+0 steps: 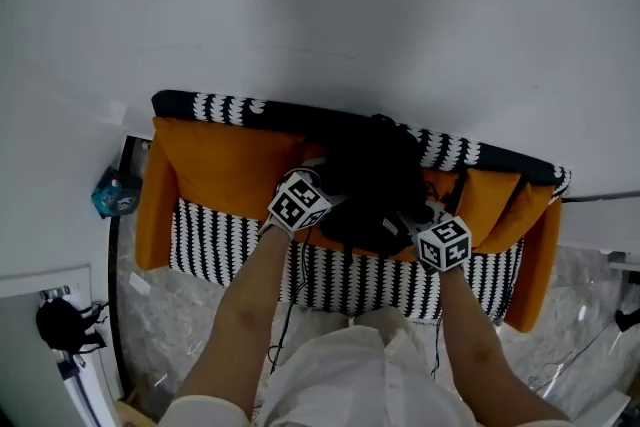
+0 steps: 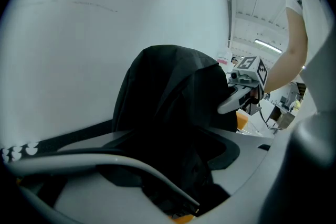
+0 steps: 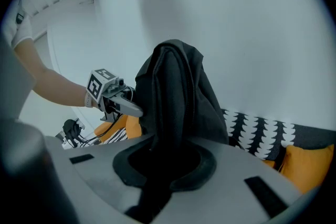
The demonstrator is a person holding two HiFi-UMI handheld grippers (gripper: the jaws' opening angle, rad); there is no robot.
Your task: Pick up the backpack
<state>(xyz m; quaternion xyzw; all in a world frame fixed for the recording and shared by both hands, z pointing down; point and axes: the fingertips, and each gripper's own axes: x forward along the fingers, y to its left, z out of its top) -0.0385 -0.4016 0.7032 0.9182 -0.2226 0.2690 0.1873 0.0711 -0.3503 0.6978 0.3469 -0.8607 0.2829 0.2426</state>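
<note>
A black backpack [image 1: 375,177] stands upright in the middle of the sofa, against its backrest. My left gripper [image 1: 332,202] is at the backpack's left side. In the left gripper view its jaws stand wide apart, with the backpack [image 2: 168,92] and its dark folds between them and no pad pressing. My right gripper [image 1: 412,221] is at the backpack's right side. In the right gripper view the backpack [image 3: 178,92] rises just ahead, and a band of its black fabric runs down into the closed jaws of the right gripper [image 3: 157,186]. Each gripper view shows the other gripper beside the backpack.
The sofa [image 1: 225,170] has orange cushions, a black-and-white patterned seat front and a patterned back edge, and stands against a plain white wall. A teal object [image 1: 115,193] sits past its left arm. A black item [image 1: 62,323] and cables lie on the marble floor.
</note>
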